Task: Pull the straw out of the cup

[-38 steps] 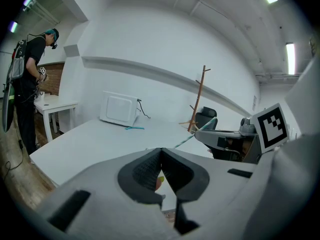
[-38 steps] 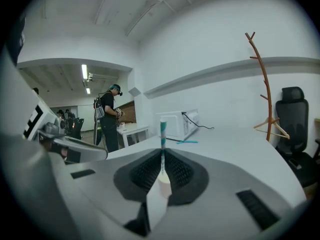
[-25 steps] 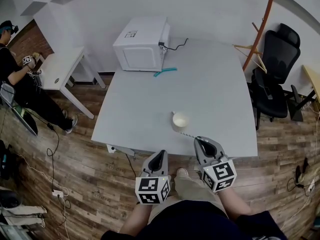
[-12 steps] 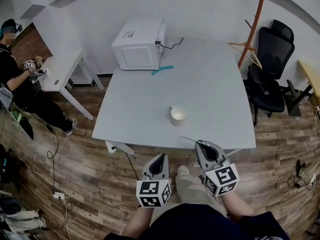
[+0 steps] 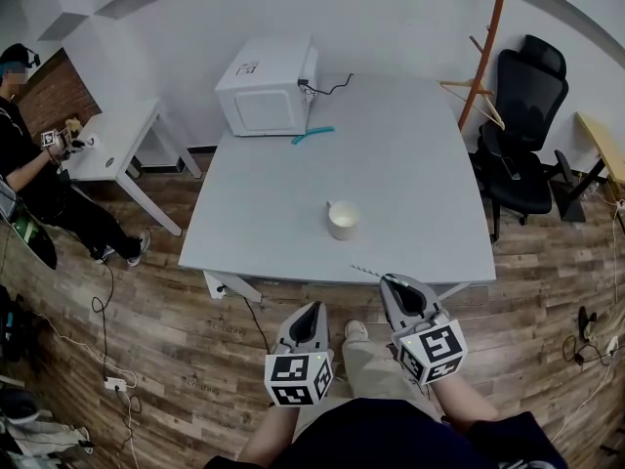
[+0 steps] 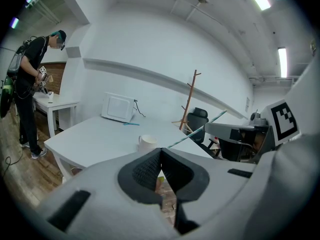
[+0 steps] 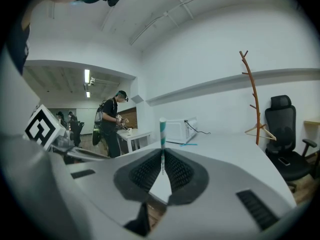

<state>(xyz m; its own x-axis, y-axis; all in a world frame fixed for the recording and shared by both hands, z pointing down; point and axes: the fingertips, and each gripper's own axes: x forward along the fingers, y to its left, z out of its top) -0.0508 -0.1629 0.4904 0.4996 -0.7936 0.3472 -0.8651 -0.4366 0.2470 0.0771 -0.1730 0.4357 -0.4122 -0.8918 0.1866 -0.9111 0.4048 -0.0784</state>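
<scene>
A white cup (image 5: 343, 220) stands on the grey table (image 5: 410, 174), near its front edge; it shows too in the left gripper view as a white cup (image 6: 146, 143). My right gripper (image 5: 391, 278) is shut on a striped teal-and-white straw (image 5: 366, 271), held out of the cup, past the table's front edge. That straw (image 7: 162, 134) rises upright from the closed jaws in the right gripper view. The straw (image 6: 200, 129) also crosses the left gripper view. My left gripper (image 5: 312, 311) is shut and holds nothing, below the table edge.
A white microwave (image 5: 264, 86) sits at the table's far left corner, a teal object (image 5: 312, 134) beside it. A wooden coat stand (image 5: 485, 47) and black chair (image 5: 518, 115) are at the right. A person (image 5: 39, 164) stands by a small white desk (image 5: 107, 140) at the left.
The straw has come out of the cup and back toward me with my right gripper. The view has shifted back from the table.
</scene>
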